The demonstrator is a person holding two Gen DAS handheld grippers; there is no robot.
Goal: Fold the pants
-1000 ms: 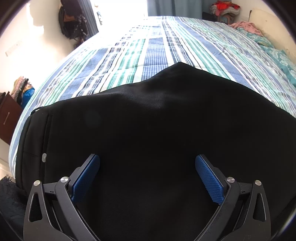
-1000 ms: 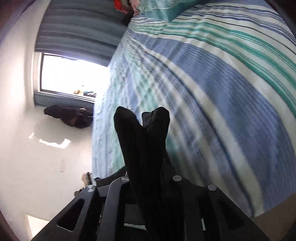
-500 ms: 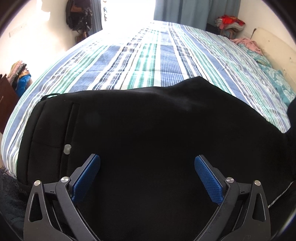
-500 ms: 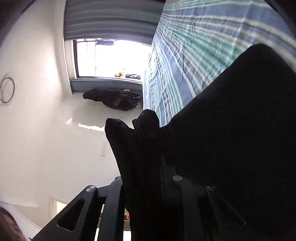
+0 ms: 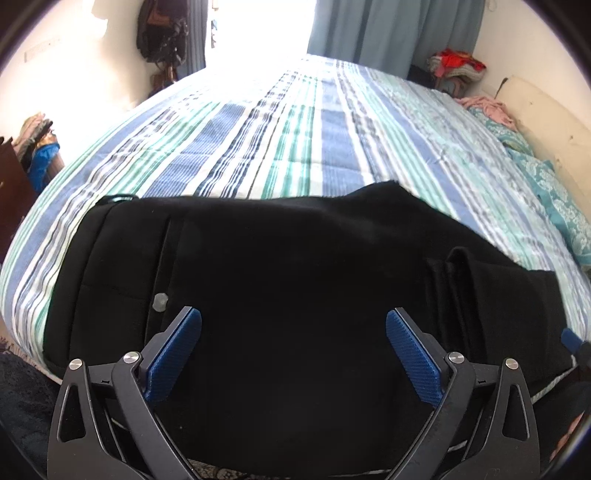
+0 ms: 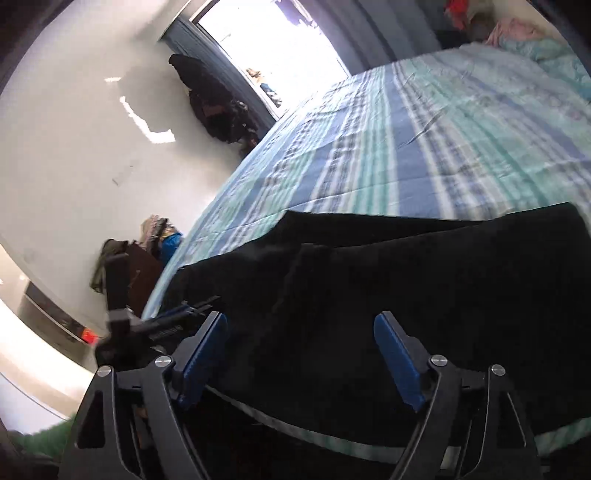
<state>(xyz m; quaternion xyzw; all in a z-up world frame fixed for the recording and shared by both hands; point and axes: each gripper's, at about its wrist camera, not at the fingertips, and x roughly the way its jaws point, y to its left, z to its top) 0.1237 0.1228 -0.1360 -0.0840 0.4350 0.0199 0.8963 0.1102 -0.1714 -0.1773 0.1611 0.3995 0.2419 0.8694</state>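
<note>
Black pants (image 5: 288, 280) lie folded across the near edge of the striped bed (image 5: 280, 147), waistband and a grey button (image 5: 160, 302) at the left, a folded leg end (image 5: 480, 288) at the right. My left gripper (image 5: 293, 347) is open and empty just above the pants' middle. In the right wrist view the pants (image 6: 424, 295) lie flat in layers on the bed (image 6: 424, 140). My right gripper (image 6: 301, 350) is open and empty over their near edge. The left gripper's body (image 6: 147, 325) shows at the left there.
Pillows and a pink cloth (image 5: 491, 110) lie at the bed's far right by the headboard. A clothes pile (image 5: 458, 66) sits in the far corner. Dark bags (image 5: 159, 33) hang on the left wall beside the bright window. A dark cabinet with clothes (image 5: 22, 162) stands at left.
My right gripper has let go of the pant leg ends and opened; the leg section now lies on the pants. The left gripper stays open and has tilted a little.
</note>
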